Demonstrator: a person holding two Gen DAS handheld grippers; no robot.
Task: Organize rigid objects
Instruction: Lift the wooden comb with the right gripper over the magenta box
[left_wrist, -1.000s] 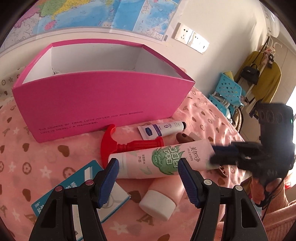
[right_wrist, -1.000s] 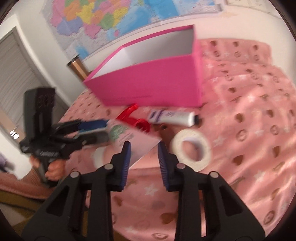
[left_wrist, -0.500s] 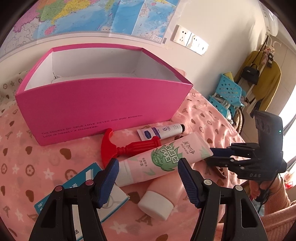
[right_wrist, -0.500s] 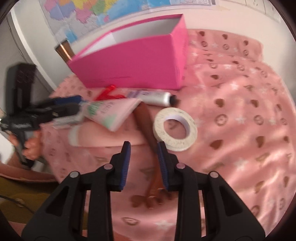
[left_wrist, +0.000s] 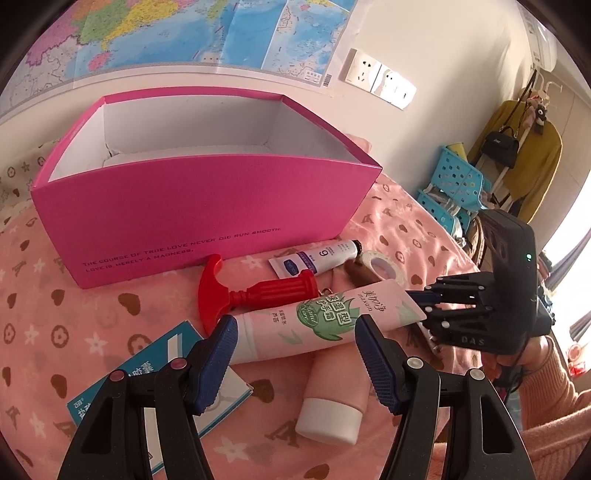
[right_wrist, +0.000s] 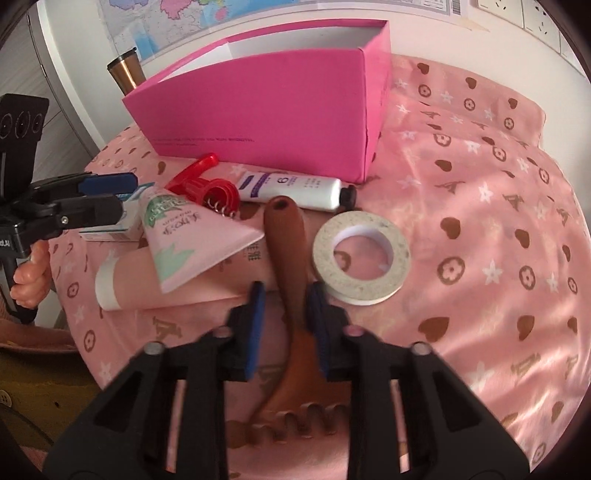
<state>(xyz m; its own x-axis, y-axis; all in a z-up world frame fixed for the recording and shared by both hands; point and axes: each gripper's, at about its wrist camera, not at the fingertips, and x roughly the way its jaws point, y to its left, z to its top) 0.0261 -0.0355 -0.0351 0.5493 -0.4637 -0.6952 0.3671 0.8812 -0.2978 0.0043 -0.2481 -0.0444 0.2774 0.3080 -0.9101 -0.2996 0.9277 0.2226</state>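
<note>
The right gripper (right_wrist: 284, 314) is now closing its jaws around the brown wooden back scratcher (right_wrist: 288, 258), whose handle lies between the pads; a second ago those pads were hovering wider above the pink hand cream tube (right_wrist: 177, 236). The scratcher is lying in front of the pink box (right_wrist: 266, 110), just beside the tape roll (right_wrist: 362, 254). The left gripper (left_wrist: 295, 354) is holding its fingers half spread, pinching nothing. Likely the scratcher is being picked for the box next.
</note>
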